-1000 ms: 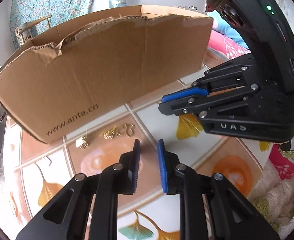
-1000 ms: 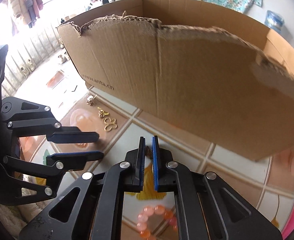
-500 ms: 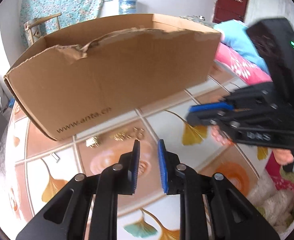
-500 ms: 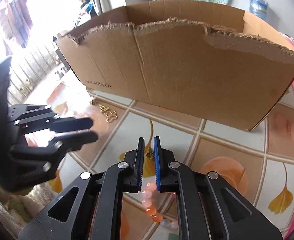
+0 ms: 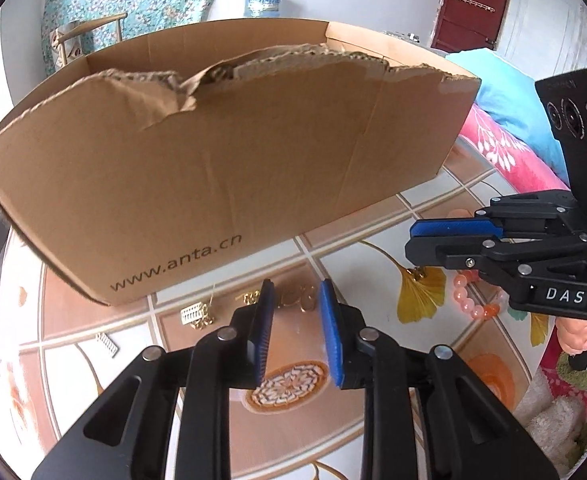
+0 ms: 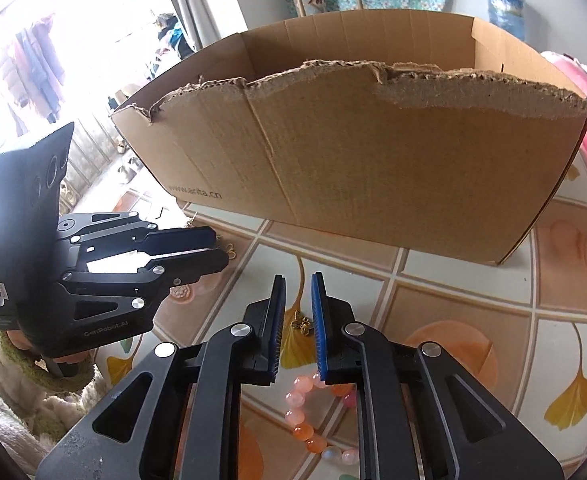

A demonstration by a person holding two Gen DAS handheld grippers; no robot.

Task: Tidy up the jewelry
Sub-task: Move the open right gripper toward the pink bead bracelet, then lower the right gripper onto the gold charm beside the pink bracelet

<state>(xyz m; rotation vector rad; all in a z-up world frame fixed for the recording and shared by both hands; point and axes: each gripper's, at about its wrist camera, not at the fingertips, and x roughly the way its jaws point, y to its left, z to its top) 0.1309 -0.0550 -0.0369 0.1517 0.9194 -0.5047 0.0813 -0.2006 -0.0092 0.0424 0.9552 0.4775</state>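
My left gripper (image 5: 296, 292) hangs over the patterned table (image 5: 373, 272), its jaws opening with nothing between them. Just beyond its tips, near the cardboard box (image 5: 213, 168), lie gold rings (image 5: 293, 299) and a gold comb-like piece (image 5: 196, 314). My right gripper (image 6: 298, 284) has its jaws opening too, and no pad touches anything. Through its gap a small gold butterfly charm (image 6: 303, 326) shows on the table. A pink bead bracelet (image 6: 299, 408) lies under its fingers. The left wrist view shows the right gripper (image 5: 411, 238) above that bracelet (image 5: 467, 302).
The open box (image 6: 373, 168) with a torn front rim fills the back of the table. A small silver piece (image 5: 105, 344) lies at the left. Pink bedding (image 5: 505, 152) and a fluffy towel (image 5: 561, 416) lie to the right. The other gripper (image 6: 217, 248) is at my left.
Both pairs of jaws have widened a little. Both cameras have rolled and drawn back from the box, so the bracelet and the charm now show more fully.
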